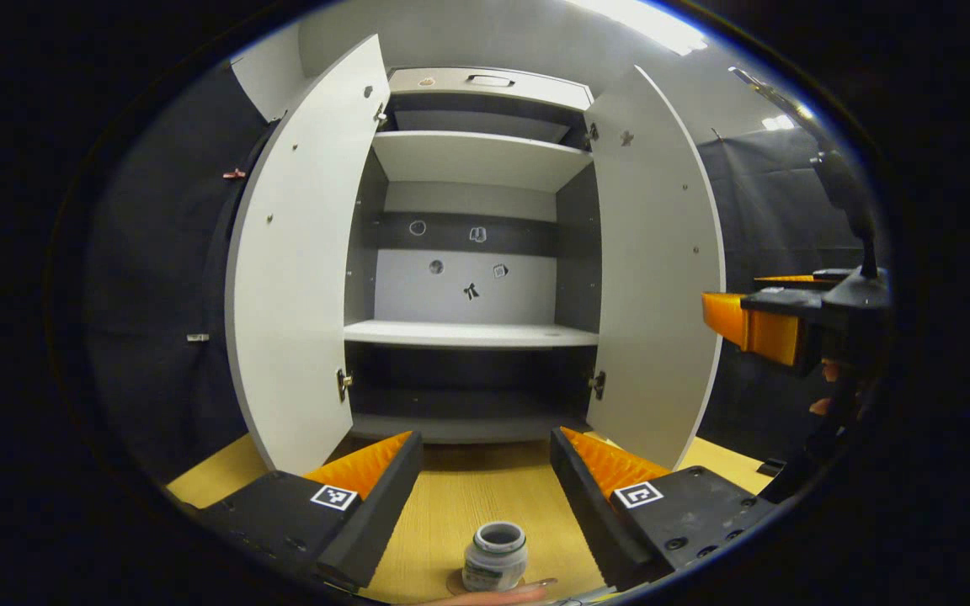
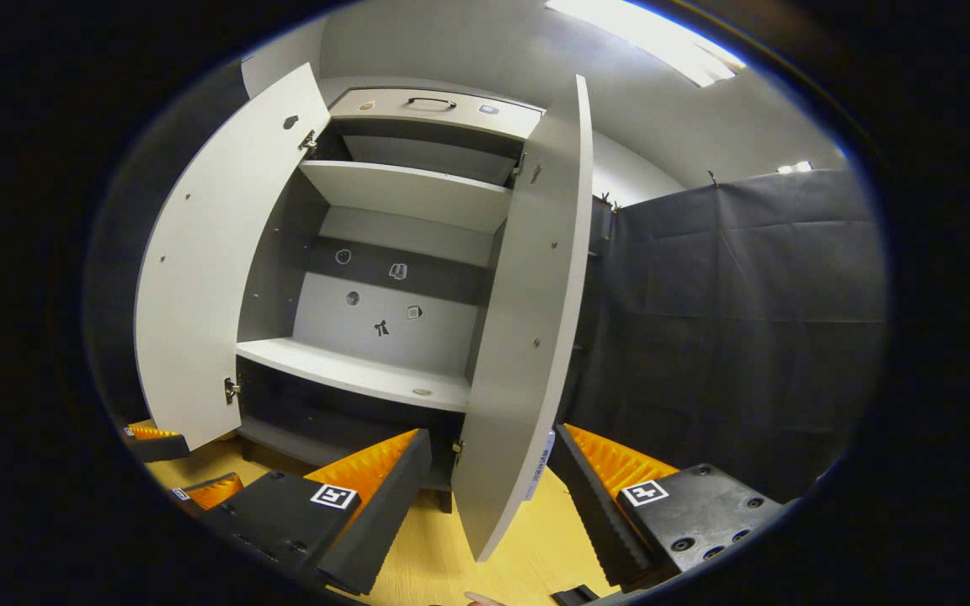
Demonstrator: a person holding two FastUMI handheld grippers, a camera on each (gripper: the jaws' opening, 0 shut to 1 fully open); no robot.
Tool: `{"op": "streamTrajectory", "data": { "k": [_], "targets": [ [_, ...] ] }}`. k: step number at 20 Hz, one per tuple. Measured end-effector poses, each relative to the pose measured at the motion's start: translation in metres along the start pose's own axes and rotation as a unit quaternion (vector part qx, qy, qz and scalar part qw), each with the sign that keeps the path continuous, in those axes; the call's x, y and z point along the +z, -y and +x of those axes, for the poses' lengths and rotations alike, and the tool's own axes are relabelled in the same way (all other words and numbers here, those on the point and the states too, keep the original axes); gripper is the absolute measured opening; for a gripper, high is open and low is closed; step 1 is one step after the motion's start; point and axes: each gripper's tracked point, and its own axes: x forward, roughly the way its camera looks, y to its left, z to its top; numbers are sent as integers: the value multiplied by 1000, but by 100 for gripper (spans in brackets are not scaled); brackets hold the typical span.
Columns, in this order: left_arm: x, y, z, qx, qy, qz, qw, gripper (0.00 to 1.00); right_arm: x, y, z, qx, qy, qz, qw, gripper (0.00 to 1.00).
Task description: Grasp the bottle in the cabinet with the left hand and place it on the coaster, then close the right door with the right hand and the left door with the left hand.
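while bottle [image 1: 495, 555] stands on coaster [image 1: 456, 582], doors open

Coaster [image 1: 456, 582] mostly hidden under bottle [image 1: 495, 556]; stickers [image 1: 471, 291] too small.

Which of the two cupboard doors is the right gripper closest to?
The right door: its edge stands between the right gripper fingers, while the left door hangs farther off.

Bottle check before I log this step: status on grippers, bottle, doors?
Left gripper open, bottle standing free on coaster. Right gripper open, straddling right door edge. Both doors open, left door untouched.
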Motion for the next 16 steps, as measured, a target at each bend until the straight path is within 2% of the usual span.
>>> {"op": "streamTrajectory", "data": {
  "k": [4,6,8,11,14,16],
  "targets": [
    [67,-13,11,-46,-2,-30,998,95,47,50,-3,-78,20,14,997,98],
    [94,-22,19,-47,3,-21,999,94,56,74,-4,-115,20,16,993,97],
    [118,-35,26,-40,15,-2,999,94,60,88,1,-132,11,20,991,97],
    [133,-34,29,-53,10,-1,999,94,63,106,19,-134,-2,36,990,97],
    [143,-34,32,-58,-4,-23,998,94,65,114,41,-106,-11,78,991,97],
    [151,-36,34,-49,-4,-30,998,94,62,121,58,-93,-14,81,992,98]
  ]
}}
